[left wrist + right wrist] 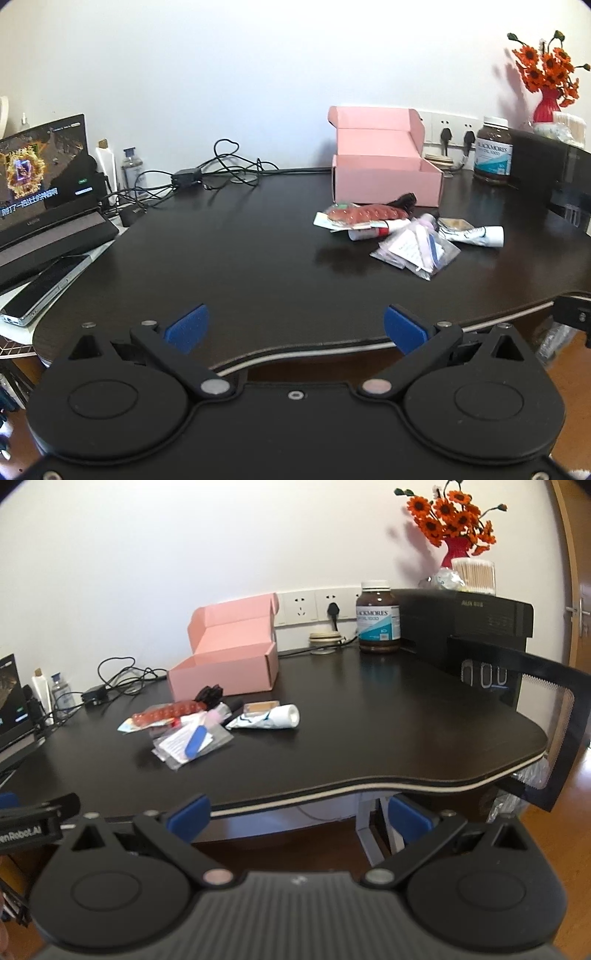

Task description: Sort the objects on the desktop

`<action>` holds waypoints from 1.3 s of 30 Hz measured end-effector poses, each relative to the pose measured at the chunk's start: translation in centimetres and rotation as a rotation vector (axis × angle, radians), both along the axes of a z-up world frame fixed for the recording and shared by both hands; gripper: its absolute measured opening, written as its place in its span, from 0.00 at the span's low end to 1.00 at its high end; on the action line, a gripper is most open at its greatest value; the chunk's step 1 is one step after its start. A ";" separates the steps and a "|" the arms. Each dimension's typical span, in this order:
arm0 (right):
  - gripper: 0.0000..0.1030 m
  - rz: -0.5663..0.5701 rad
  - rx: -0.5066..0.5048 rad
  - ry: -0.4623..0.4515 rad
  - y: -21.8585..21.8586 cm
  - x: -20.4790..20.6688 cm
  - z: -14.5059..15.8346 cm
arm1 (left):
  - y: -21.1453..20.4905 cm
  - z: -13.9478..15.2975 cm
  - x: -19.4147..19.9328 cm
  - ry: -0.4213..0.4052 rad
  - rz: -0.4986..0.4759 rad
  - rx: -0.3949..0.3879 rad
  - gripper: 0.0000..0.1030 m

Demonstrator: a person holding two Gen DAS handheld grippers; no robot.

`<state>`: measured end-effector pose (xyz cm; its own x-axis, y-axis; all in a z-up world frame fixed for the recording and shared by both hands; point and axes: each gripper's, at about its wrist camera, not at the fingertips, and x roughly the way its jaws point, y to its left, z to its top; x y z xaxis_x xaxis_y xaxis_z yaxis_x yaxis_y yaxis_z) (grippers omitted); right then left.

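A pile of small items lies on the dark desk (240, 258) in front of an open pink box (384, 173) (225, 664). The pile holds a red blister pack (360, 214) (168, 712), clear plastic bags (417, 251) (192, 742), a white tube (480, 234) (273, 716) and a black item (210, 694). My left gripper (295, 326) hangs open over the desk's near edge, well short of the pile. Open and holding nothing, my right gripper (299, 818) stays off the desk's front edge.
A laptop (40, 177), a phone (44, 288) and tangled cables (221, 166) occupy the left and back. A brown supplement bottle (376, 620), a black unit (461, 624), a red vase of orange flowers (456, 528) and a mesh chair back (554, 720) stand at the right.
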<state>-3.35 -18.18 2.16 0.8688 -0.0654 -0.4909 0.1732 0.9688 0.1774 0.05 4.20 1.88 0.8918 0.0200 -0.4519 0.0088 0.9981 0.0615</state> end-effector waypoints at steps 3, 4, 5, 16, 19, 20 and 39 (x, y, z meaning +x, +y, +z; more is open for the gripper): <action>0.99 -0.013 -0.007 -0.004 -0.4 0.2 0.2 | 0.2 0.3 0.2 -0.009 0.002 -0.009 1.00; 0.99 -0.017 -0.009 -0.006 -0.5 0.3 0.3 | 0.4 0.4 0.2 -0.013 0.002 -0.013 1.00; 0.99 -0.022 -0.011 -0.007 -0.7 0.3 0.4 | 0.5 0.5 0.3 -0.016 0.002 -0.018 1.00; 0.99 0.025 -0.101 -0.074 1.0 1.5 1.2 | 1.5 0.4 1.7 -0.011 -0.013 -0.009 1.00; 0.99 0.030 -0.105 -0.079 1.4 1.6 1.3 | 1.6 0.4 1.9 -0.009 -0.023 -0.009 1.00; 0.99 0.031 -0.107 -0.079 1.5 1.6 1.3 | 1.5 0.4 2.0 -0.009 -0.025 -0.008 1.00; 0.99 0.029 -0.078 -0.052 1.2 1.8 1.0 | 1.1 0.4 2.2 0.017 -0.038 -0.001 1.00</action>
<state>-1.57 -16.96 3.12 0.8949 -0.0758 -0.4398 0.1371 0.9845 0.1093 2.20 5.28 2.24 0.8842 -0.0142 -0.4669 0.0477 0.9970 0.0601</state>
